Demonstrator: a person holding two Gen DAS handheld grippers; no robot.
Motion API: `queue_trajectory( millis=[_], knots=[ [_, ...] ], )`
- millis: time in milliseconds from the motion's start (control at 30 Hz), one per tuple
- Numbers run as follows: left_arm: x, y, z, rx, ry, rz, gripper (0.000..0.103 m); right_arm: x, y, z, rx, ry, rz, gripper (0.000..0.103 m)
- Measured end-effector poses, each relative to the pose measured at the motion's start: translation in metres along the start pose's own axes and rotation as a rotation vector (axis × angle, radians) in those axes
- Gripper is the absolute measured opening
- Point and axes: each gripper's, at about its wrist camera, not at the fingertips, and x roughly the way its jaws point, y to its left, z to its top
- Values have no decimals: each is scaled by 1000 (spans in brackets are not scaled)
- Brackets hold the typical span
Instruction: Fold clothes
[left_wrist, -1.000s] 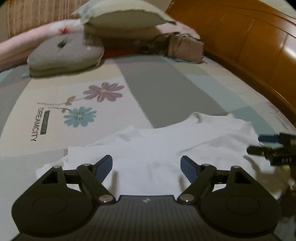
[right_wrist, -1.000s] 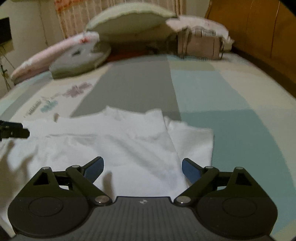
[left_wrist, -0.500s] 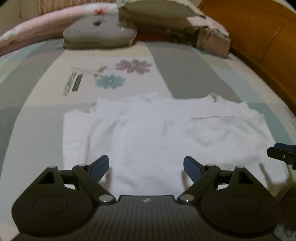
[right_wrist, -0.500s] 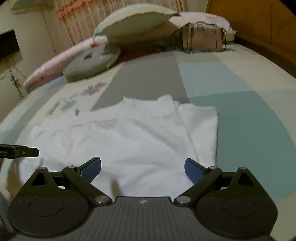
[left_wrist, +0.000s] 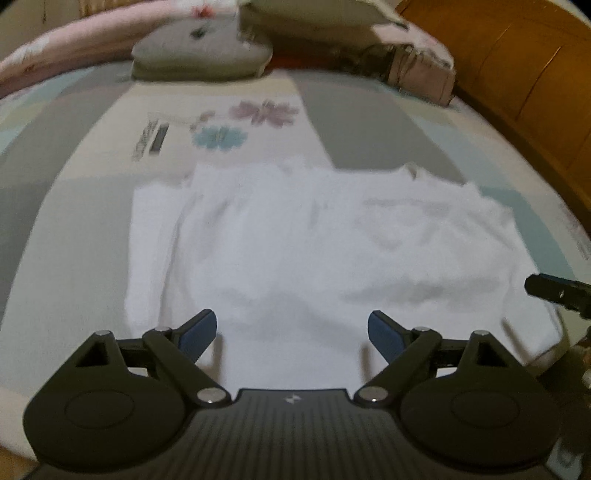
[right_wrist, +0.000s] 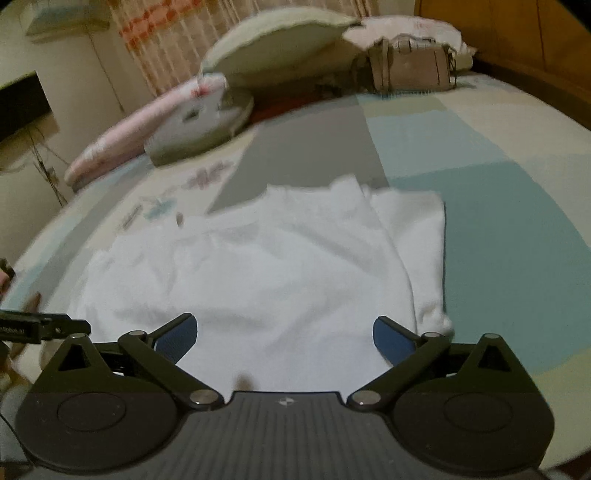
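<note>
Left tool (left_wrist: 291, 332): spread wide, blue pads apart, gripping nothing, hanging low over the near hem of the white T-shirt (left_wrist: 314, 251).
Right tool (right_wrist: 284, 334): likewise released, pads wide apart, nothing between them, poised over the near edge of the same shirt.
White T-shirt: lying flat on the bed (right_wrist: 498, 155), spread across the patchwork bedspread, mildly wrinkled; one sleeve (right_wrist: 413, 251) tucked along its right side in the right wrist view, the other sleeve (left_wrist: 151, 236) showing at the left in the left wrist view.
Tools to each other: side by side at the shirt's near edge; tip of the right one poking in at the far right of the left wrist view, tip of the left one at the far left of the right wrist view.
Bedspread print: purple flower (left_wrist: 264, 112) and blue flower (left_wrist: 220, 137) just beyond the shirt.
Far end of bed: grey cushion (left_wrist: 201, 59), pink pillow (right_wrist: 147, 125), pale green pillow (right_wrist: 277, 44), beige handbag (right_wrist: 412, 64).
Right of bed: wooden headboard panel (left_wrist: 517, 66).
Sharpness: both views blurred, fine detail hard to make out.
</note>
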Motion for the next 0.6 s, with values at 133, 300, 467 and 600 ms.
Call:
queue_trajectory(
  millis=[133, 300, 467, 600],
  knots=[
    [6, 7, 14, -3, -37, -15, 90, 6, 0, 32, -31, -50, -17, 103],
    [21, 20, 21, -30, -52, -26, 90, 37, -8, 52, -46, -43, -39, 103],
    [33, 31, 23, -19, -75, -91, 90, 70, -19, 54, -38, -14, -51, 103],
    [49, 43, 27, -67, -68, -52, 89, 96, -27, 56, -32, 9, -61, 103]
  ],
)
